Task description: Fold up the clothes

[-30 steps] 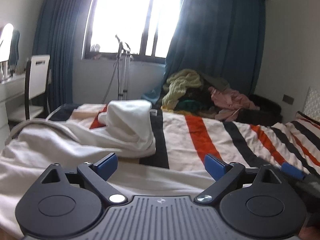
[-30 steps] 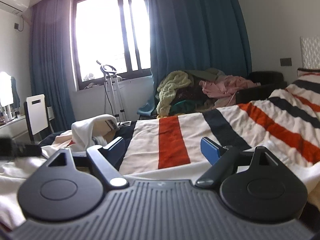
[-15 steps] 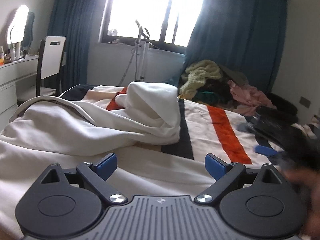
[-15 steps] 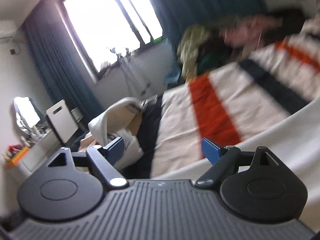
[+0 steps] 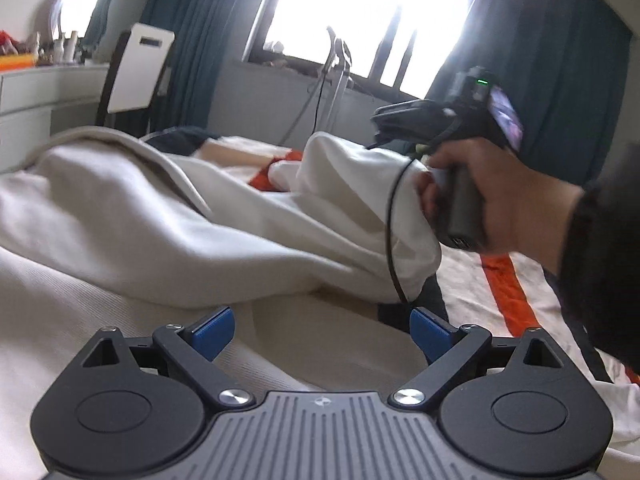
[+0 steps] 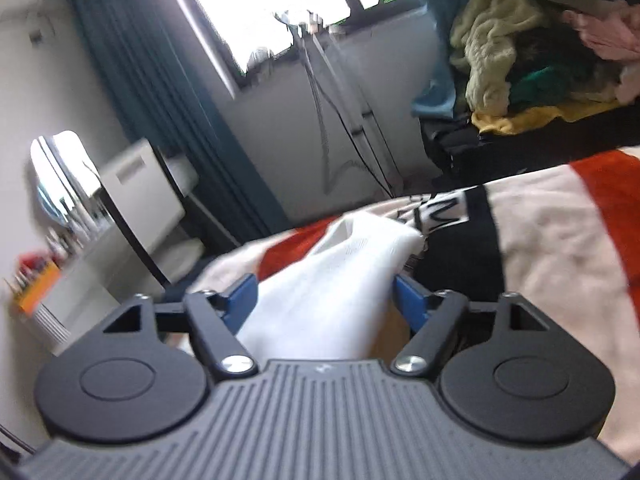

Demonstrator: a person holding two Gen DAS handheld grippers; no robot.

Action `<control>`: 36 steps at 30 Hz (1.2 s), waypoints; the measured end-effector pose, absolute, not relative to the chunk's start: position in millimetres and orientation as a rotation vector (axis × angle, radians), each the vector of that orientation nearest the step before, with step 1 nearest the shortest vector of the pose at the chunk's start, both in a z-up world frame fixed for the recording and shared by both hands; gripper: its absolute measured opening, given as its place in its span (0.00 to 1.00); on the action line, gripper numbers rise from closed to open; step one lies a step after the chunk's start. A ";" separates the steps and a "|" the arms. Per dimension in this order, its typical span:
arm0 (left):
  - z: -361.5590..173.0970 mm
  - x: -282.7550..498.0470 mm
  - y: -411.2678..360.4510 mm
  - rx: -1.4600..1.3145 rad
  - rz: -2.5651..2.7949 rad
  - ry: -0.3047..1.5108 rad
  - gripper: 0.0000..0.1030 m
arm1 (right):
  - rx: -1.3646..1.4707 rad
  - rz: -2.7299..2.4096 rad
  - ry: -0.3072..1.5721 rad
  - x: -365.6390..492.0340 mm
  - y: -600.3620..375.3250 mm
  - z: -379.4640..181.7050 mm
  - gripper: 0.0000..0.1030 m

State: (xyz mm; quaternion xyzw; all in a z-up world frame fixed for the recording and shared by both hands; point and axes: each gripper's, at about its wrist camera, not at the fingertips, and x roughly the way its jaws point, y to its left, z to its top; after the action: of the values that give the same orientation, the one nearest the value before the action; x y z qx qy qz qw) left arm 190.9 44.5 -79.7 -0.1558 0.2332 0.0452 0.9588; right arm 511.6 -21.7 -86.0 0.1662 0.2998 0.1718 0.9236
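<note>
A cream white garment [image 5: 168, 220] lies crumpled across the striped bed [image 5: 504, 292]. Its raised far end [image 6: 344, 272] sits between the fingers of my right gripper [image 6: 324, 300], whose jaws are wide open around the cloth. In the left wrist view the right gripper's body [image 5: 444, 120] hovers over that raised end, held by a hand. My left gripper [image 5: 322, 332] is open and empty, low over the near flat part of the garment.
A pile of mixed clothes [image 6: 532, 48] lies beyond the bed's far end under the blue curtain. A white chair [image 5: 138, 68] and a dresser [image 5: 44, 88] stand at the left. A metal stand [image 5: 336, 64] is by the window.
My right gripper has swung left and down onto the garment's raised far end, which now sits between its fingers. My left gripper has turned left and dropped closer to the cloth.
</note>
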 end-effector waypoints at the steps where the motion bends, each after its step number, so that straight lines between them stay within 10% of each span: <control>1: -81.8 194.3 46.5 -0.321 0.086 0.474 0.93 | 0.317 0.344 0.634 516.2 -15.6 -89.9 0.46; 4: -83.8 203.6 56.0 -0.353 0.075 0.472 0.93 | 0.255 0.286 0.612 508.8 -6.6 -93.8 0.13; 17: -56.0 176.2 66.5 -0.370 0.127 0.397 0.93 | 0.275 -0.256 0.077 318.9 -165.3 -20.5 0.10; 22: -52.0 169.6 57.7 -0.330 0.120 0.405 0.93 | 0.456 -0.268 0.369 283.4 -259.3 -77.7 0.28; 32: -55.6 167.6 50.6 -0.351 0.088 0.463 0.93 | 0.717 -0.114 0.530 199.8 -340.3 -120.8 0.31; 36: -46.5 157.9 50.0 -0.376 0.064 0.429 0.93 | 0.894 -0.100 0.505 191.3 -364.2 -131.0 0.58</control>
State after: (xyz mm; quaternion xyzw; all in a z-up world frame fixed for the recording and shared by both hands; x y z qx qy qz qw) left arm 157.9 50.0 -46.5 -0.1855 0.2116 0.0318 0.9590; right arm 191.3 -364.2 -131.0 0.4276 0.2414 -0.0476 0.8698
